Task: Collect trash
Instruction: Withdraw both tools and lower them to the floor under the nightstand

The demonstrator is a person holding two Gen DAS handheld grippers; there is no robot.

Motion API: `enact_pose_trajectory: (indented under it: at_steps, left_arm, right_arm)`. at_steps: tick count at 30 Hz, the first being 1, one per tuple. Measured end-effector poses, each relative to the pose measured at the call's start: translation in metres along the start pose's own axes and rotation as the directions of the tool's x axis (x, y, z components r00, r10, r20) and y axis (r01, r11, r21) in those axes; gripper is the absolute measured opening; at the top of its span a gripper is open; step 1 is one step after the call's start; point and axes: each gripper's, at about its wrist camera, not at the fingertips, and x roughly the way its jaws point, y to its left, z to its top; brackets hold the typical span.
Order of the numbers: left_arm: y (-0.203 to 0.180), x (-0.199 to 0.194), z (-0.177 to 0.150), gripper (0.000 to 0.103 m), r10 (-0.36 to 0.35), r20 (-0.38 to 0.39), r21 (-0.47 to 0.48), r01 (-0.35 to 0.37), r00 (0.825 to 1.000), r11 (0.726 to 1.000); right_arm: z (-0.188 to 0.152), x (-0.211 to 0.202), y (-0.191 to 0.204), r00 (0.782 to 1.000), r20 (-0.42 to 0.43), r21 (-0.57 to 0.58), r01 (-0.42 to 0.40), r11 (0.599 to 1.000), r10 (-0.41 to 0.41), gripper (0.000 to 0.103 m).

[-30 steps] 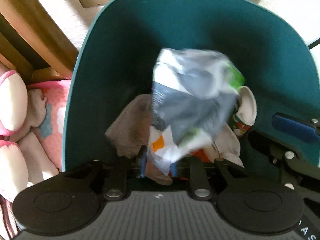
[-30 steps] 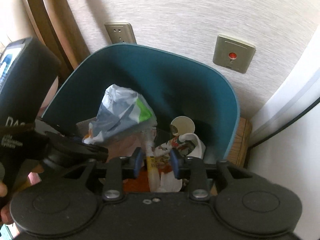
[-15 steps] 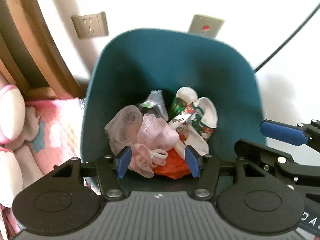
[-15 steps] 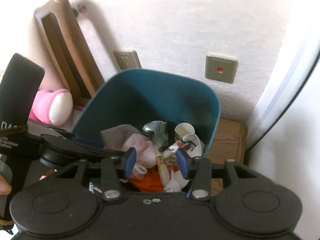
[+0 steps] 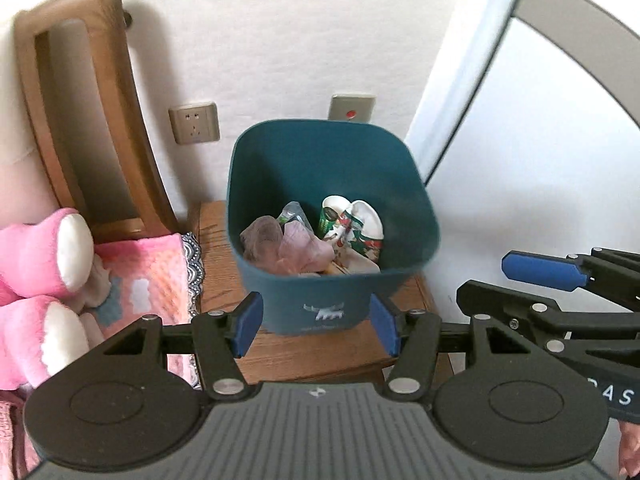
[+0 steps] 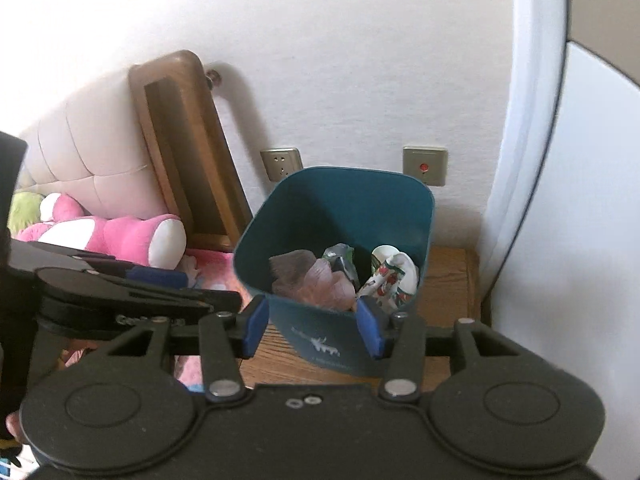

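A matt plastic bin (image 5: 332,288) stands on a grained wood nightstand (image 5: 312,356) beside a fluffy plush toy (image 5: 36,256).

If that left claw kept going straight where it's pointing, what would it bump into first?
Most likely the near wall of the teal trash bin, which sits framed between the left gripper and its open, empty jaws; depth is hard to judge.

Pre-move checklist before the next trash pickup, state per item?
1. Left gripper empty: ok, nothing between its blue pads.
2. Right gripper empty: ok, jaws opening, nothing between them.
3. Teal plastic bin upright on the wooden nightstand: ok.
4. Trash inside bin, crumpled printed paper cups and pink tissue below the rim: ok.
5. Next trash item located: cannot tell, none visible outside the bin.
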Motion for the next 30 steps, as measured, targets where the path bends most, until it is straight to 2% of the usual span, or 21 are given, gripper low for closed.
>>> enact_pose_trajectory:
  at_steps: [6,8,13,16,22,26,30]
  left_arm:
    - [0.0,-0.037,-0.045,0.071,-0.022,0.07,0.059,0.018,0.997,0.998]
    - [0.0,-0.042,-0.06,0.08,-0.03,0.085,0.07,0.025,0.996,0.997]
    - [-0.006,-0.035,-0.098,0.08,0.004,0.14,0.082,-0.016,0.99,0.996]
    - [-0.009,-0.013,-0.12,0.081,-0.013,0.116,0.072,0.005,0.993,0.997]
    - [-0.022,0.062,-0.17,0.081,0.015,0.069,0.041,-0.018,0.998,0.999]
    - [-0.03,0.135,-0.21,0.081,-0.019,0.008,0.008,0.018,1.0,1.0]
    - [-0.035,0.222,-0.26,0.083,-0.058,-0.057,-0.028,0.056,0.997,0.998]
  right_arm:
    - [-0.046,-0.034,0.022,0.997,0.066,0.0,0.029,1.0,-0.029,0.057]
    - [-0.062,-0.04,0.024,0.996,0.082,0.008,0.026,1.0,-0.026,0.059]
    - [-0.099,-0.04,0.017,0.996,0.079,0.035,0.043,0.998,-0.046,0.062]
    - [-0.123,-0.029,0.001,0.997,0.058,0.034,0.054,0.998,-0.056,0.064]
    - [-0.186,0.023,-0.046,0.997,-0.008,0.025,0.077,0.997,-0.077,0.067]
    - [-0.239,0.079,-0.08,0.995,-0.066,0.018,0.077,0.997,-0.076,0.067]
    - [-0.3,0.142,-0.105,0.991,-0.128,0.007,0.033,0.999,-0.032,0.067]
